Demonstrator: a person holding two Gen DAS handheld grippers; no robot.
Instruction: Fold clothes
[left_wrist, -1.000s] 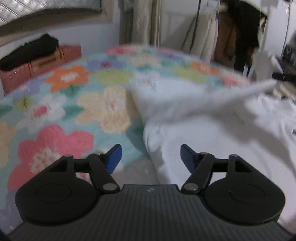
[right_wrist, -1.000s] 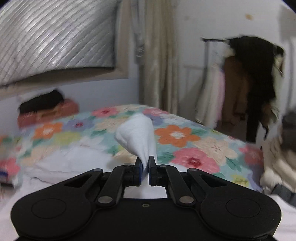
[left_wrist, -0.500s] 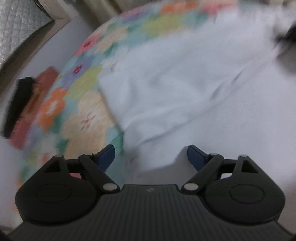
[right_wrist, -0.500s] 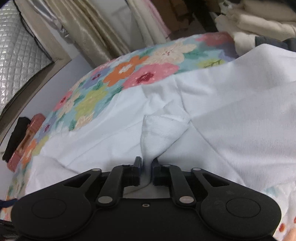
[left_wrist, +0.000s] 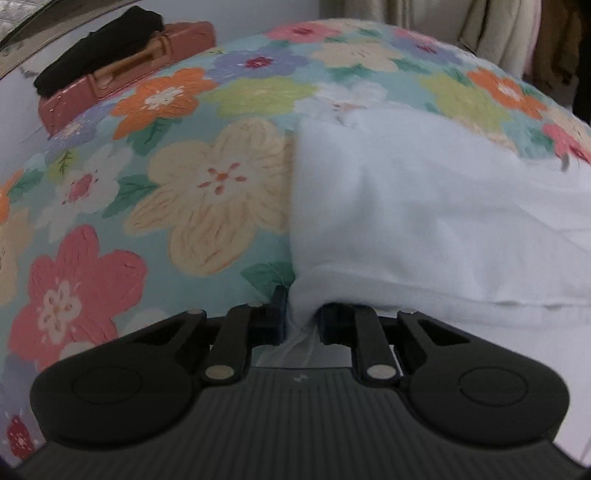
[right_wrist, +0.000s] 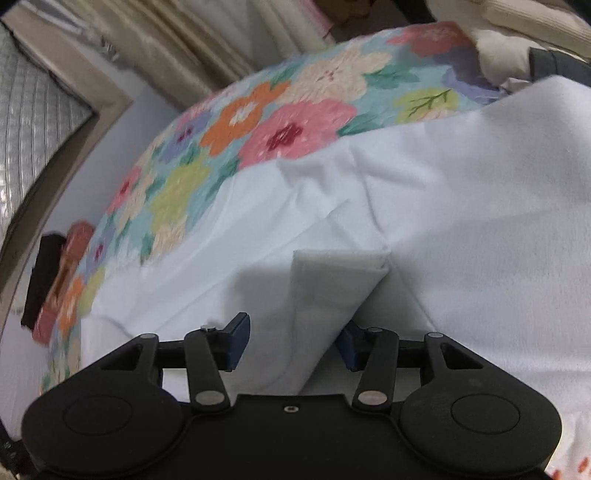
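Soft, even indoor light; faint shadows under white fabric (right_wrist: 424, 206); mild motion blur; strong fisheye bending at edges.

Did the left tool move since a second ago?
Yes. The left tool, then open near the white garment, has moved closer to the floral bedspread and is now shut on the garment's edge.

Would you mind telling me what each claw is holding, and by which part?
The left claw pinches the white garment at its near edge. The right claw is open, holding nothing.
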